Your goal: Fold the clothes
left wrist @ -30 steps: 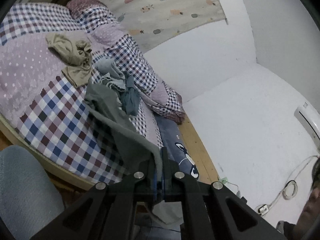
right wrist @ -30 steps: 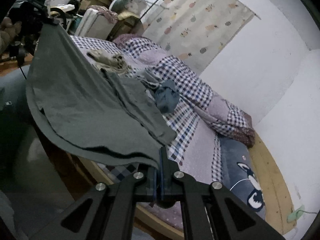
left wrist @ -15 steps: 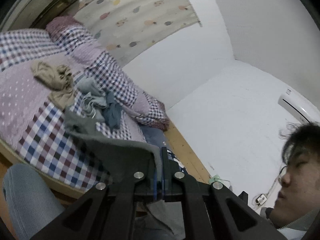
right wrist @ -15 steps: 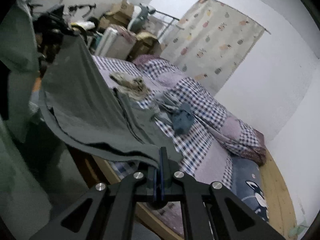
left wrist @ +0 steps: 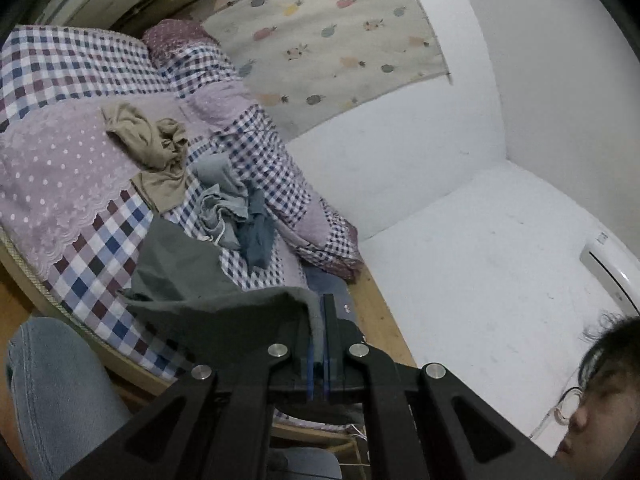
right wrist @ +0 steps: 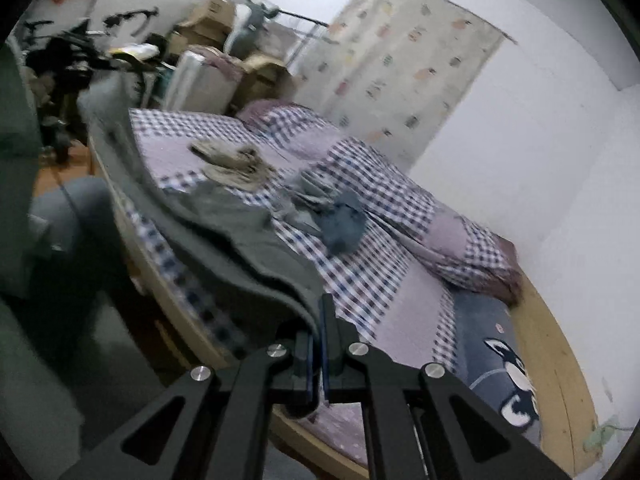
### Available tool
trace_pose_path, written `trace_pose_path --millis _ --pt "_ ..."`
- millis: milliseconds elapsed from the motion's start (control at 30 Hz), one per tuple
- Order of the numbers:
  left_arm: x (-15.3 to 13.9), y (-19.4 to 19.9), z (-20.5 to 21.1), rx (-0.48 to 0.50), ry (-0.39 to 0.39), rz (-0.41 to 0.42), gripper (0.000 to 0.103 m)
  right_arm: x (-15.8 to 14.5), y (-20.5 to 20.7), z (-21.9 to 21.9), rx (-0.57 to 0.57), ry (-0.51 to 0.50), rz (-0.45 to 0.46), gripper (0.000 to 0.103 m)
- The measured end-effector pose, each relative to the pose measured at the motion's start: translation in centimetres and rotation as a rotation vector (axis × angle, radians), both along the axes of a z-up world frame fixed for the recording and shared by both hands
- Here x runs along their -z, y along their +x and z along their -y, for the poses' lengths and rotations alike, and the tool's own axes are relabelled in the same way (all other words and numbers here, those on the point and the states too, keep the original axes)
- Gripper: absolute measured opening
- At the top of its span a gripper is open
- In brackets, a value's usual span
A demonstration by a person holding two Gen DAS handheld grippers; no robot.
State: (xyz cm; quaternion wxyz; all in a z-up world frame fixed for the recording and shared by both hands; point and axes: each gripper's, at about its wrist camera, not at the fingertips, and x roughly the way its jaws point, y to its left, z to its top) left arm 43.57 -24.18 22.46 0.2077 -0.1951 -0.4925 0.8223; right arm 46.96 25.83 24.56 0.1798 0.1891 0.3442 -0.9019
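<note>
A dark grey-green garment [left wrist: 188, 276] is stretched between both grippers over the near edge of the bed. My left gripper [left wrist: 319, 320] is shut on one edge of it, the cloth pinched between the blue pads. My right gripper [right wrist: 319, 320] is shut on another edge of the grey-green garment [right wrist: 248, 240], which sags toward the checked bedspread [right wrist: 380, 264] and drapes over the bed's side. Farther on the bed lie a crumpled tan garment [left wrist: 154, 148] and a light blue and dark blue heap [left wrist: 236, 216].
A rolled checked quilt [left wrist: 272, 168] runs along the bed beside the white wall. A person's jeans-clad knee [left wrist: 52, 392] is at lower left and a head at lower right in the left wrist view. Boxes and clutter [right wrist: 208, 52] stand behind the bed.
Both grippers have come down toward the bed with the garment. It hung high and spread wide before; now it sags lower and lies partly on the bedspread. The right wrist view is motion-blurred.
</note>
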Motion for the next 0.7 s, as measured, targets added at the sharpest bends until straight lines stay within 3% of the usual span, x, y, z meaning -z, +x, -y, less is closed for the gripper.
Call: trace_pose_path --millis 367,567,700 --pt "1.0 -9.5 -0.9 0.001 -0.036 0.123 0.000 0.8 -6.1 -0.2 0.076 -0.022 0.058 0.001" --pt "2.2 -16.6 -1.0 -0.016 -0.071 0.202 0.000 1.4 -13.1 -1.0 0.098 -0.063 0.127 0.001" --pt "3.2 -22.2 -1.2 -0.034 -0.114 0.259 0.000 2.5 -18.3 -0.5 0.111 -0.037 0.170 0.001"
